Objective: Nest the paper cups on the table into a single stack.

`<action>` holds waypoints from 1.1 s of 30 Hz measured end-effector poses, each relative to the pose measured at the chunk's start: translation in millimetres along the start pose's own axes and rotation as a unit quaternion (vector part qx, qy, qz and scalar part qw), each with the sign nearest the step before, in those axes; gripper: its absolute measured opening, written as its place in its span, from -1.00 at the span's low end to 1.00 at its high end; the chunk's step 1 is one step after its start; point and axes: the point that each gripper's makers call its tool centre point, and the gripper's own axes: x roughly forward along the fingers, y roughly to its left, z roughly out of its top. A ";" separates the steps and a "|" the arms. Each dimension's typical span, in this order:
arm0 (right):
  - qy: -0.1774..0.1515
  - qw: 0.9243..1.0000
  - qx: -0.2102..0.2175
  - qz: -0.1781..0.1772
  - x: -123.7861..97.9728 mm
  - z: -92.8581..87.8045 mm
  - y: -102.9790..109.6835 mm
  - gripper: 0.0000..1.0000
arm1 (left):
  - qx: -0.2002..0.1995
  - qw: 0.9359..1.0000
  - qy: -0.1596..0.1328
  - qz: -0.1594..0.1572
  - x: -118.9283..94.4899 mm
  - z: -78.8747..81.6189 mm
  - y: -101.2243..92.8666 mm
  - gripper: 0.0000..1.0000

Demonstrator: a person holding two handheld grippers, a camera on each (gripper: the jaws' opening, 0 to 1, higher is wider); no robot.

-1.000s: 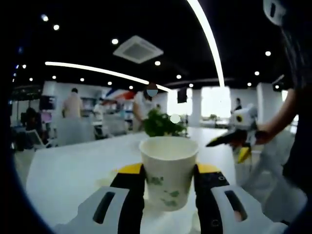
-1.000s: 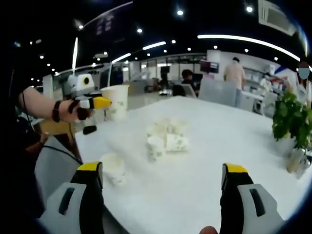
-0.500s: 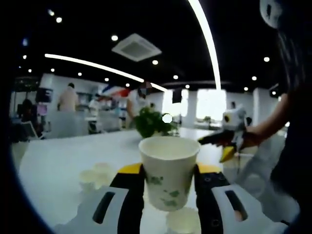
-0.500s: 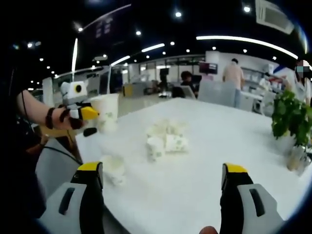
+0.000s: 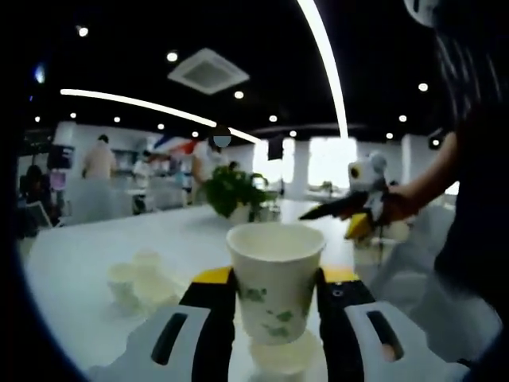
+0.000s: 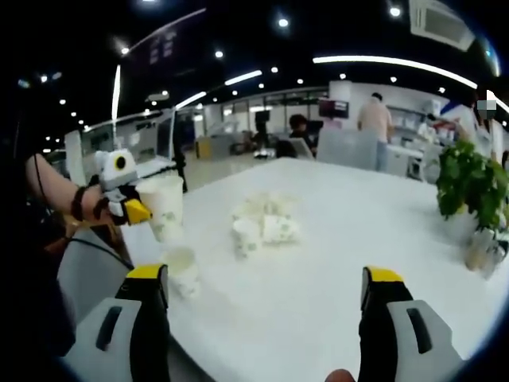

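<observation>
Right gripper view: right gripper fingers wide, left gripper clasping paper cup, potted plant aside.

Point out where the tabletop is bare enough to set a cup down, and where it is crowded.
Bare: the wide stretch of table between the cup cluster and the potted plant, running forward to the right gripper. Crowded: around the cluster, and the near-left edge, where a lone cup stands below the left gripper and its held cup.

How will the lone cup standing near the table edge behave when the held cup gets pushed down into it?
The lone cup looks thin, empty paper: probably light, apt to tip or slide on the smooth table. The held cup likely dents if the left gripper squeezes harder.
</observation>
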 end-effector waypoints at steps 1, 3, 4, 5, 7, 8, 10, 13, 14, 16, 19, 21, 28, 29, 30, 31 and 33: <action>0.001 1.000 0.000 0.000 0.4 -0.2 -0.3 0.98 | -0.001 1.000 0.003 -0.001 0.3 -3.4 0.0 -0.24; 0.001 1.000 0.001 0.000 1.1 0.5 -0.6 0.98 | -0.008 1.000 0.009 -0.009 0.9 -10.5 -1.9 -0.23; 0.001 1.000 0.000 0.000 1.4 0.8 -1.0 0.98 | -0.009 1.000 0.009 -0.011 1.2 -12.9 -2.0 -0.23; 0.000 1.000 0.001 0.001 1.7 1.4 -1.0 0.98 | -0.011 1.000 0.010 -0.013 1.6 -14.7 -2.1 -0.23; -0.002 1.000 0.004 0.002 2.4 2.4 -0.8 0.99 | -0.015 1.000 0.011 -0.019 2.7 -17.8 -2.1 -0.23; 0.000 1.000 0.003 0.001 2.8 2.1 -0.6 0.99 | -0.016 1.000 0.012 -0.022 3.3 -19.3 -2.1 -0.23; 0.002 1.000 0.002 0.002 4.0 1.4 -0.1 0.99 | -0.017 0.999 0.018 -0.028 4.5 -26.1 -0.5 -0.23; 0.005 1.000 0.000 0.003 5.9 1.7 0.8 0.98 | -0.012 0.999 0.029 -0.036 4.9 -33.7 1.0 -0.23; 0.006 1.000 0.000 0.003 6.3 2.0 1.2 0.98 | -0.012 0.999 0.031 -0.036 4.9 -34.8 2.0 -0.23; 0.005 1.000 0.000 0.005 7.0 3.3 2.0 0.99 | -0.007 0.999 0.038 -0.037 4.2 -37.7 3.8 -0.23; 0.006 1.000 -0.003 0.006 7.9 4.4 2.5 0.98 | -0.013 0.998 0.039 -0.041 4.3 -41.1 4.7 -0.23; 0.010 1.000 -0.006 0.007 8.4 3.9 2.9 0.98 | -0.014 0.998 0.043 -0.046 5.5 -44.0 2.9 -0.23; 0.014 1.000 -0.008 0.008 10.2 4.4 3.9 0.98 | -0.013 0.996 0.059 -0.064 7.6 -58.6 -3.2 -0.22; 0.015 1.000 -0.007 0.009 10.5 4.3 4.1 0.98 | -0.014 0.996 0.060 -0.063 7.3 -60.5 -2.7 -0.22; 0.015 1.000 -0.008 0.009 11.3 4.2 4.3 0.98 | -0.020 0.996 0.062 -0.062 7.1 -63.1 -1.2 -0.21; 0.016 1.000 -0.008 0.009 11.9 3.8 4.4 0.98 | -0.020 0.996 0.063 -0.062 7.0 -62.2 -1.6 -0.21; 0.019 1.000 -0.008 0.010 13.6 2.9 4.2 0.98 | -0.017 0.996 0.062 -0.060 7.0 -62.2 -1.2 -0.20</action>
